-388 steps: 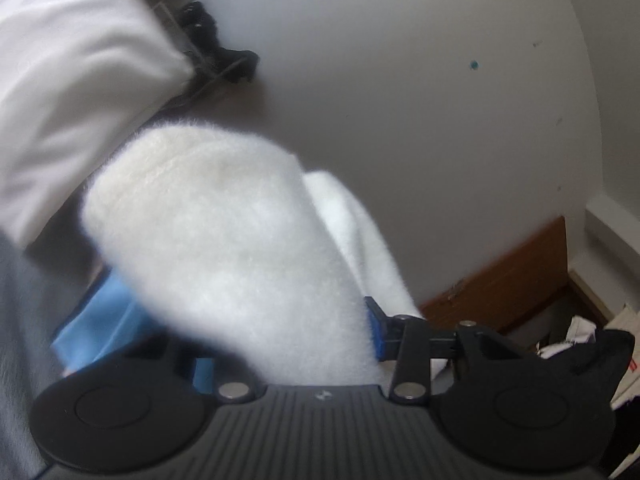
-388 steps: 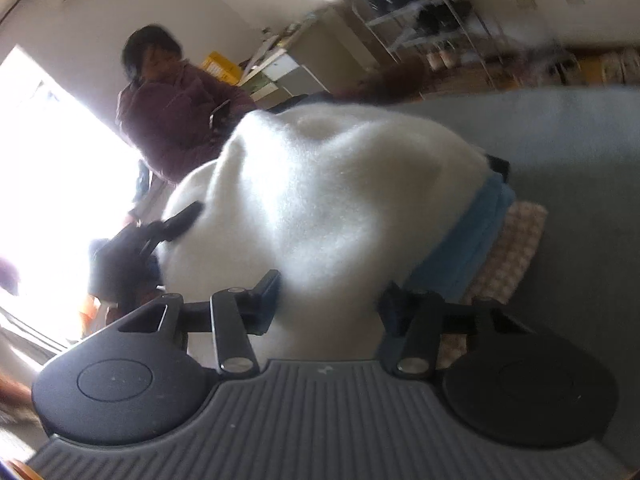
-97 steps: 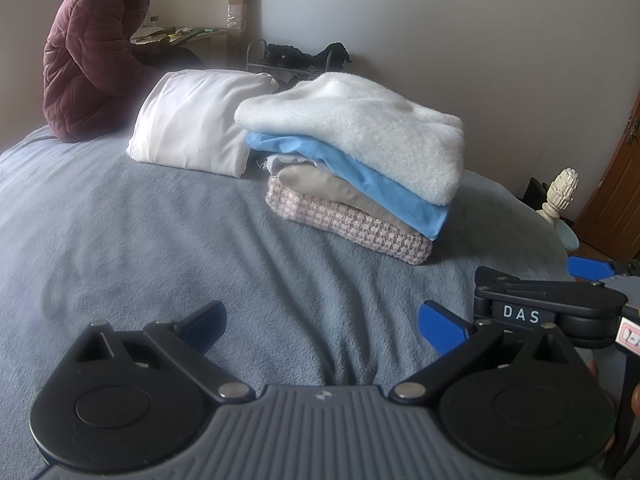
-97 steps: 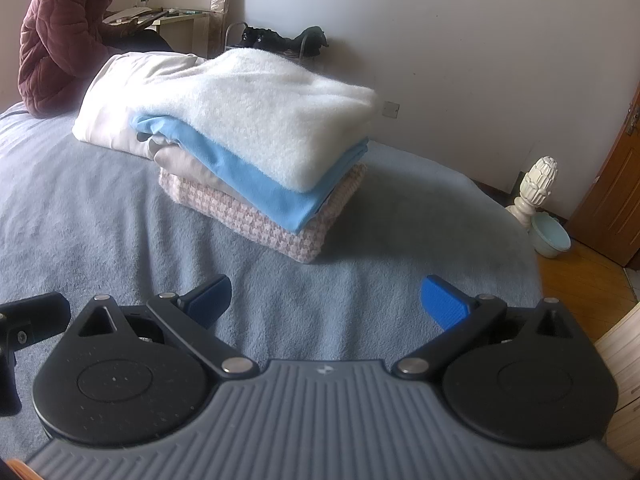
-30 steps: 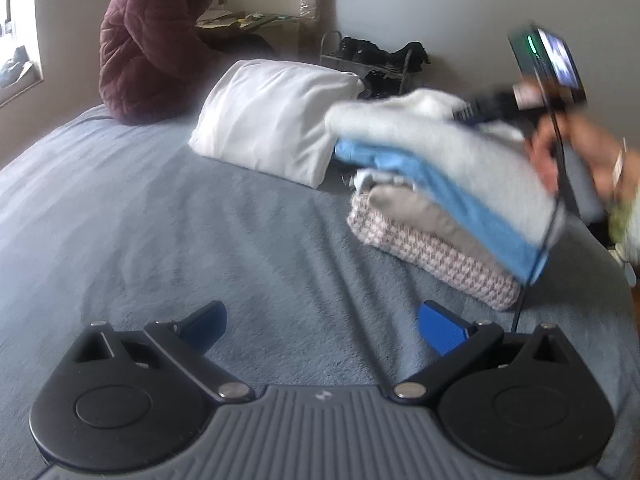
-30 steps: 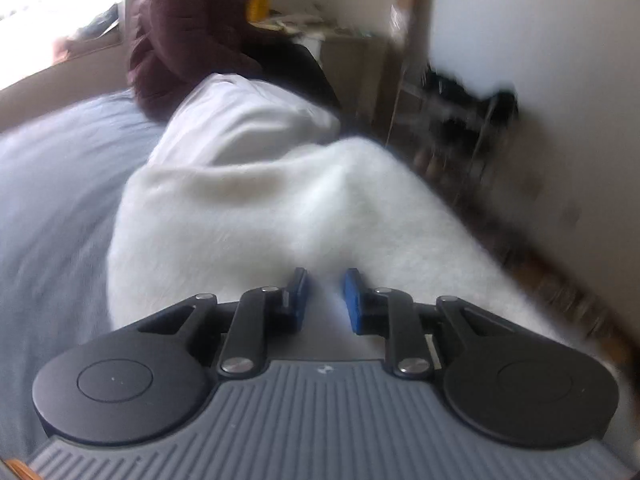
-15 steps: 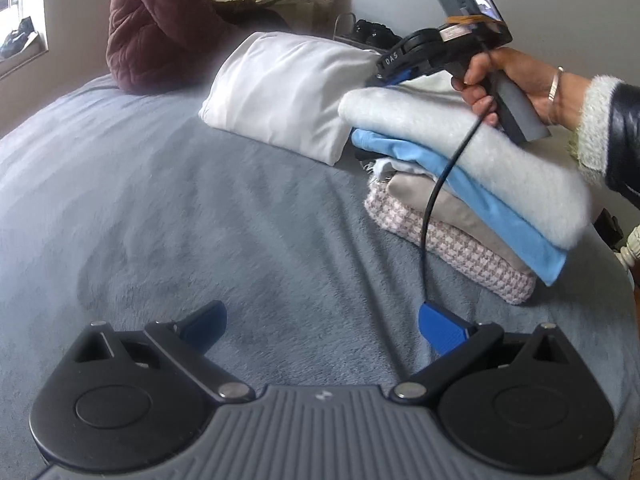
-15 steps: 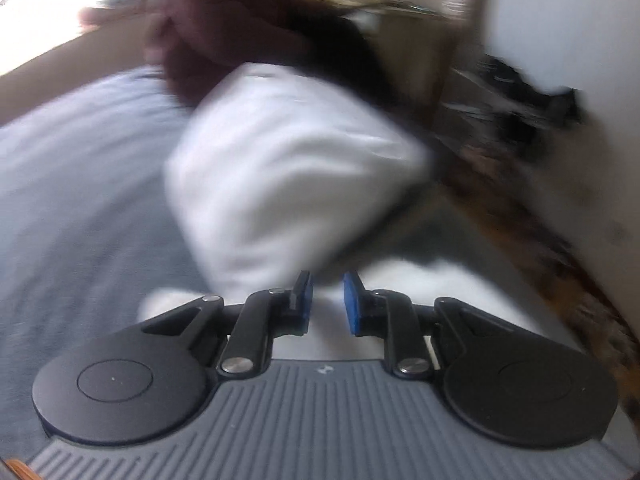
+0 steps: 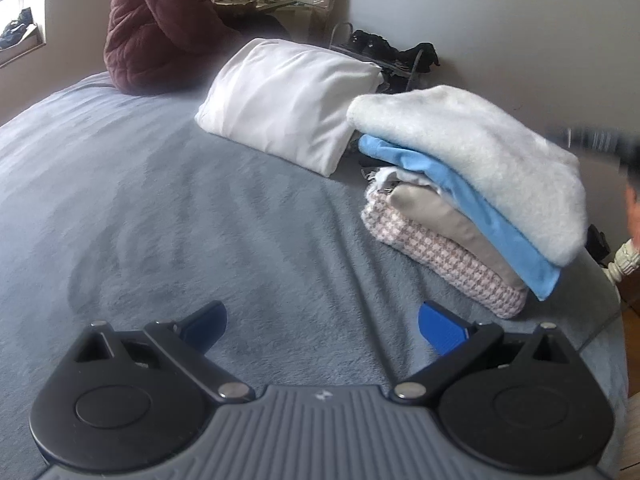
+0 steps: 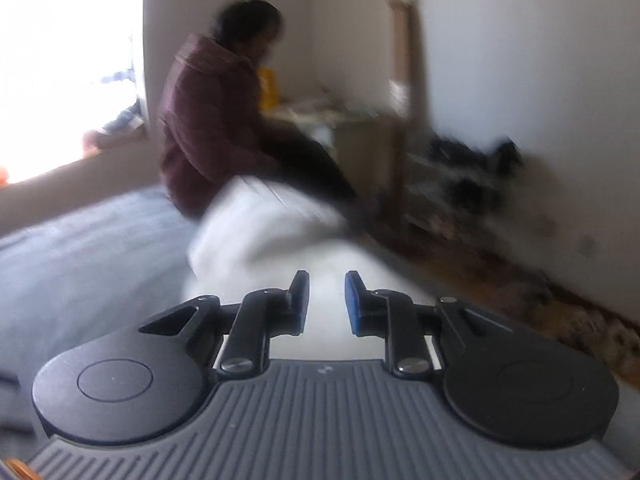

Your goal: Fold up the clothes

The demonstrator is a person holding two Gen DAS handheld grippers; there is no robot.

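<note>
A stack of folded clothes lies on the grey-blue bed [image 9: 168,216]: a fluffy white garment [image 9: 480,152] on top, then a blue one [image 9: 480,216], a beige one [image 9: 440,220] and a pink checked one [image 9: 448,268]. My left gripper [image 9: 322,322] is open and empty, low over the bed, left of the stack. My right gripper [image 10: 327,298] has its jaws nearly closed with a narrow gap and holds nothing; it hovers just above the white garment [image 10: 328,264]. The right wrist view is blurred.
A white pillow [image 9: 288,96] lies behind the stack. A person in a maroon jacket [image 9: 160,24] sits at the far edge of the bed. A shoe rack [image 9: 384,56] stands by the wall. A bedpost [image 9: 624,260] is at the right edge.
My right gripper has lifted off the white garment and swung out of the left wrist view, where only a blur remains at the right edge. My left gripper has stayed open.
</note>
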